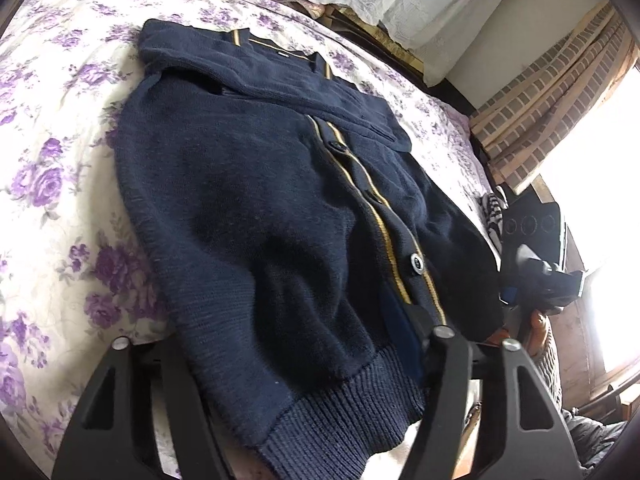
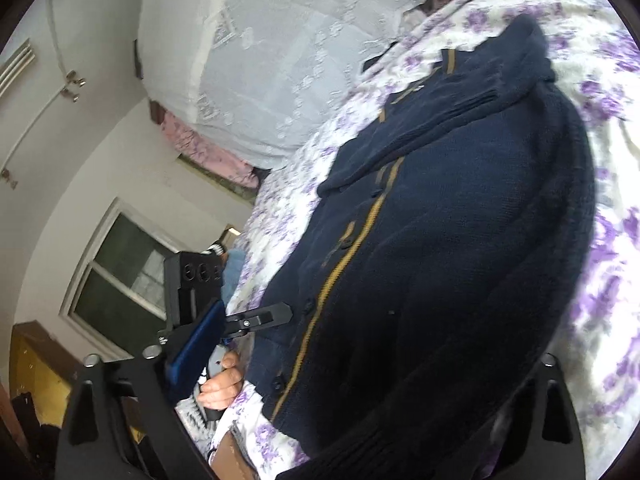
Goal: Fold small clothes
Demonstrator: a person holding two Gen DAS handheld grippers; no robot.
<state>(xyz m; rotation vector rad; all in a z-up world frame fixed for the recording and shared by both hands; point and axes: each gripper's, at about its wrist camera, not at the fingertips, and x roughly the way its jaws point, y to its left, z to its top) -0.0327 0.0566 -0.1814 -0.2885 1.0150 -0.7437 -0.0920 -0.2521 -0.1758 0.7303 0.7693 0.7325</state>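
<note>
We see a navy knit cardigan [image 1: 256,208] lying buttoned on the purple-flowered bedspread [image 1: 52,168], its mustard-striped placket running from twelve toward six o'clock, one sleeve folded across the chest (collar at the far end). Our left gripper [image 1: 276,364] has its fingers spread wide apart over the ribbed hem [image 1: 344,412] at six o'clock. Our right gripper [image 2: 320,376] also stands wide open, straddling the cardigan's lower edge; the other tool shows at nine o'clock, beside a lace curtain [image 2: 280,40].

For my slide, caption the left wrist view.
Navy cardigan lies buttoned on the floral bedspread, its ribbed hem between the open left gripper.
</note>
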